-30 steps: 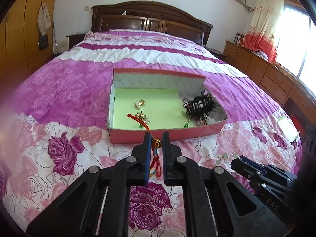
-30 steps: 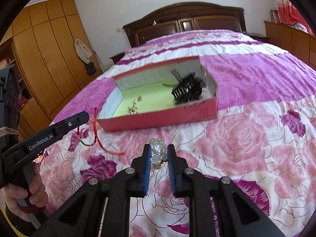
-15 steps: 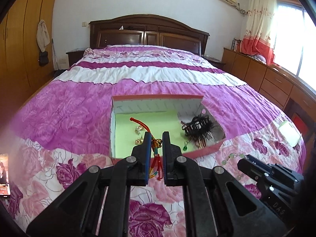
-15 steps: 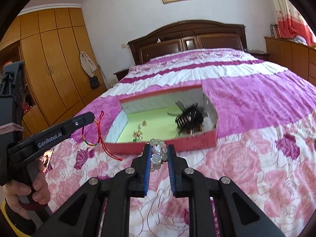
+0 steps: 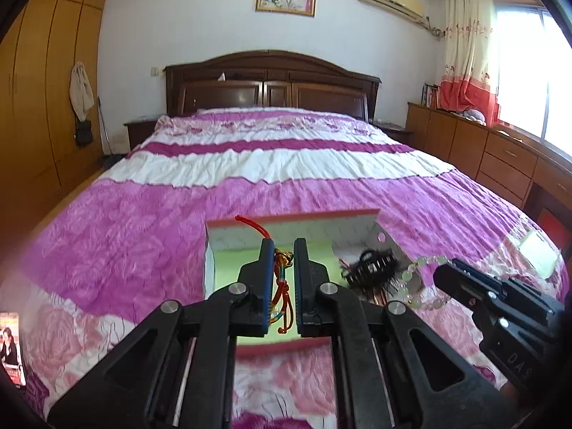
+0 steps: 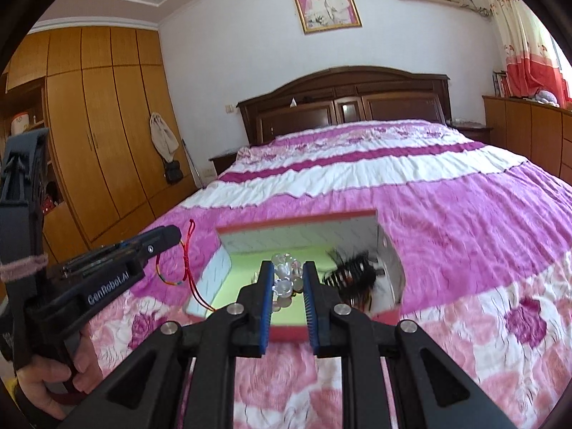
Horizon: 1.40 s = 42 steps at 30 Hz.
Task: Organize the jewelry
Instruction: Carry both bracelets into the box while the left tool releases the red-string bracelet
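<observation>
Red cord bracelet [image 5: 280, 286] clamped in left gripper [image 5: 282, 271]; pale bead bracelet [image 6: 286, 280] clamped in right gripper [image 6: 289, 282] — both lifted off bedspread [image 5: 143, 236] since previous frames, now above pink box [image 6: 296, 220], 12 o'clock — release next.

Red cord bracelet [image 5: 282, 282] and pale bead bracelet [image 6: 286, 280] dangle — seemingly above the red box [image 6: 286, 332].

A magenta bedspread [image 5: 143, 236] banded in white and printed with pink roses covers the bed, beneath a dark brown headboard [image 5: 271, 85]. On it sits a red-walled box [image 6: 286, 332] with a lime-green floor and white inner sides. A red cord bracelet [image 5: 280, 286] with multicoloured threads hangs between blue-padded black fingers [image 5: 266, 286]; pale, translucent beads [image 6: 284, 279] sit beside a black hair claw [image 6: 352, 271].
</observation>
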Available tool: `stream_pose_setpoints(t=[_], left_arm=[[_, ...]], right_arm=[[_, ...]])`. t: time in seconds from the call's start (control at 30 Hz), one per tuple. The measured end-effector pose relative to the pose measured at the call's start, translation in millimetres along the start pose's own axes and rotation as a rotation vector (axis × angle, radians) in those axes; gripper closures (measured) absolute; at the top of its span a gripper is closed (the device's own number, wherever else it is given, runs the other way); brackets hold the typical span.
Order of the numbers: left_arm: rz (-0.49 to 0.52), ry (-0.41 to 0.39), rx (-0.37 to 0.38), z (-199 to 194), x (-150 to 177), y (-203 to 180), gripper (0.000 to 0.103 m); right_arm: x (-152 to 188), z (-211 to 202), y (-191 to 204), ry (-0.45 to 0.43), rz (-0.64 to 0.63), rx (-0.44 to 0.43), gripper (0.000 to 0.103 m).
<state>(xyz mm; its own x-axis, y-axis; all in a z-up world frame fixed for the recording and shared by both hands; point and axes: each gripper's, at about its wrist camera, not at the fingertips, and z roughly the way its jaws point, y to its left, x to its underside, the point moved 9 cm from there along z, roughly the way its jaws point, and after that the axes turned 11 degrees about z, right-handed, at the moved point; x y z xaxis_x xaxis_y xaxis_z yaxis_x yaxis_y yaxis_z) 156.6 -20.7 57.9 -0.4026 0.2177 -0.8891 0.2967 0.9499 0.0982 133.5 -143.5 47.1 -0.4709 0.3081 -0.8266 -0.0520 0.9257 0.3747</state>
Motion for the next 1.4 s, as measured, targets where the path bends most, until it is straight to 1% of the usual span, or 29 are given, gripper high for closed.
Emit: stream_pose_setpoints(t=[0.23, 0.37, 0.43, 0.57, 0.8, 0.97, 1.1, 1.2, 1.27, 1.33, 1.4], left_arm=[[-0.020, -0.036, -0.010, 25.1, -1.2, 3.5, 0.101], [-0.021, -0.032, -0.023, 40.5, 5.0, 4.0, 0.101], [-0.030, -0.017, -0.024, 50.2, 11.4, 4.8, 0.101], [-0.051, 0.048, -0.012, 71.4, 30.3, 5.6, 0.101], [-0.082, 0.188, 0.031, 102.7, 66.3, 2.6, 0.101], [-0.098, 0.250, 0.049, 112.7, 82.1, 0.4, 0.101], [-0.125, 0.283, 0.071, 115.6, 88.8, 0.5, 0.100], [-0.139, 0.294, 0.090, 113.9, 89.6, -1.2, 0.097], [-0.132, 0.297, 0.087, 111.0, 88.6, -1.6, 0.092], [-0.119, 0.288, 0.077, 104.3, 84.8, -2.0, 0.081], [-0.111, 0.276, 0.073, 99.1, 80.8, -1.9, 0.078]], right_arm=[[-18.5, 26.1, -0.2, -0.058, -0.010, 0.000, 0.085], [-18.1, 42.0, -3.0, -0.064, -0.013, 0.009, 0.085], [-15.2, 50.0, -4.5, -0.062, -0.017, 0.018, 0.085], [-3.0, 69.3, -9.4, -0.020, -0.024, 0.031, 0.085], [26.6, 104.8, -25.3, 0.092, -0.022, 0.067, 0.085], [39.8, 119.9, -34.7, 0.143, -0.013, 0.079, 0.085], [46.5, 126.0, -40.5, 0.179, 0.011, 0.079, 0.085], [47.8, 125.9, -43.9, 0.192, 0.035, 0.077, 0.084], [45.2, 122.9, -45.3, 0.190, 0.045, 0.070, 0.077], [41.0, 116.5, -45.5, 0.177, 0.058, 0.058, 0.074], [37.4, 110.6, -43.4, 0.166, 0.062, 0.053, 0.073]])
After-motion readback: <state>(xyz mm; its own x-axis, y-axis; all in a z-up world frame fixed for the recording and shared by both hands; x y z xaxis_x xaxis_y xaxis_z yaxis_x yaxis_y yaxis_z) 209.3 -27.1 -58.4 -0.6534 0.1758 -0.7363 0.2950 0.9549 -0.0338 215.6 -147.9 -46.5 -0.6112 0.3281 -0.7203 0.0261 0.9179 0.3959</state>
